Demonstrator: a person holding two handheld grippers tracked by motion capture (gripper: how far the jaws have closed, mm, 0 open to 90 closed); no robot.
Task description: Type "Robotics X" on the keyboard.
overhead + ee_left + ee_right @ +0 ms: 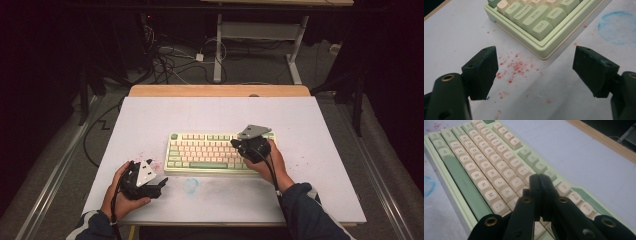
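Under the right gripper (539,182) lies the green keyboard (486,170), and its jaws are pressed together, with the tips over the keys near the right end of the board. Whether they touch a key, I cannot tell. Ahead of the left gripper (535,67), whose jaws are spread wide, the keyboard's near left corner (541,37) rests on the table (454,37), with red specks (516,67) between the jaws.

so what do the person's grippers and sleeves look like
Both grippers are black with two blocky jaws and brass-ringed screw holes. The left gripper and the right gripper each carry a grey three-cornered plate on top and trail a black cable. The left jaw pads look dark green-black with scuffed edges. The sleeves are dark navy, with a light stripe at the left cuff.
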